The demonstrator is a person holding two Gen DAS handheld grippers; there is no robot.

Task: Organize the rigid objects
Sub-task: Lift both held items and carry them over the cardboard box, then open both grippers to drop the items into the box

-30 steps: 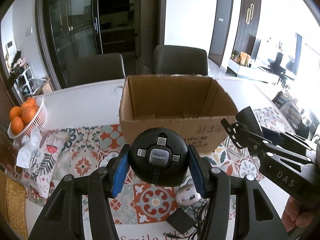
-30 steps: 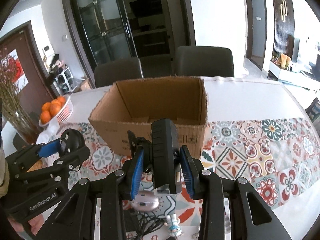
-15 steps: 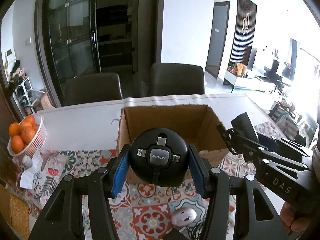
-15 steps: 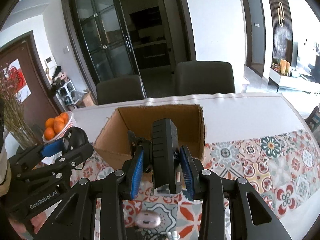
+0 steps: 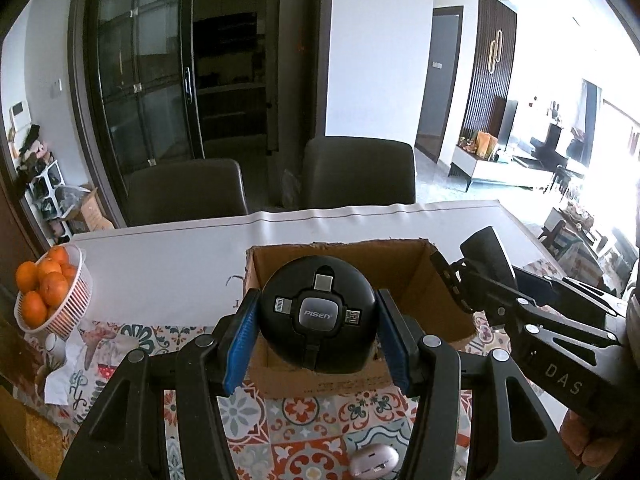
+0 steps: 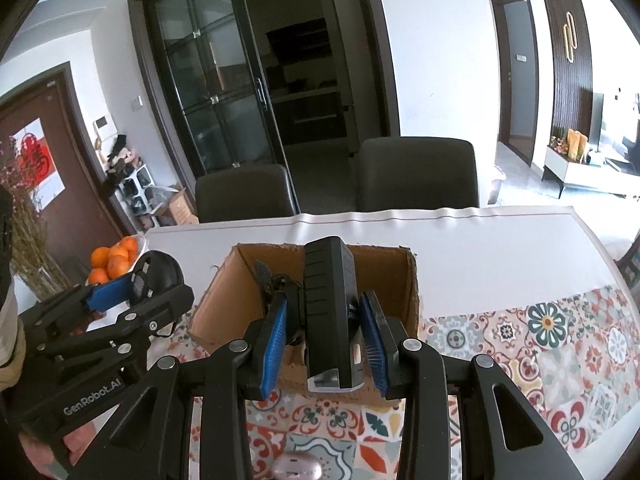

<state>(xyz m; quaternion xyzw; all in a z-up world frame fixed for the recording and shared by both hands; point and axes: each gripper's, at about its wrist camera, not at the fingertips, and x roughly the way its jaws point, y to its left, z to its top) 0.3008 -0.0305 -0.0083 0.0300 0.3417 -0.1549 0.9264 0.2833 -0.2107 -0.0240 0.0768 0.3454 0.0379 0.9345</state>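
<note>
brown corrugated cardboard forms the open box (image 5: 404, 276) that is seen at the centre of both views, standing on the table (image 5: 168, 276) partly on a patterned tile-print mat (image 5: 304, 432). in the left wrist view, a round black cable reel marked "pisen" (image 5: 318, 316) is clamped between the blue pads of the left claw (image 5: 318, 334), and it is held in front of the near wall of the box, above the mat. in the right wrist view, a black ribbed rectangular device (image 6: 330, 320) is gripped upright between the blue pads of the right claw (image 6: 324, 344), with its top end seen against the box opening. a smaller dark part with a cable is seen beside it at the left pad, though what it is cannot be told clearly.

the right claw is also seen at the right edge of the left wrist view, and the left claw at the lower left of the right wrist view. a pale oval mouse-like object (image 5: 374, 460) is seen on the mat at the bottom of the frame. a white basket of oranges (image 5: 50, 300) is set at the left edge of the table. two dark chairs (image 5: 356, 176) are placed behind the table.
</note>
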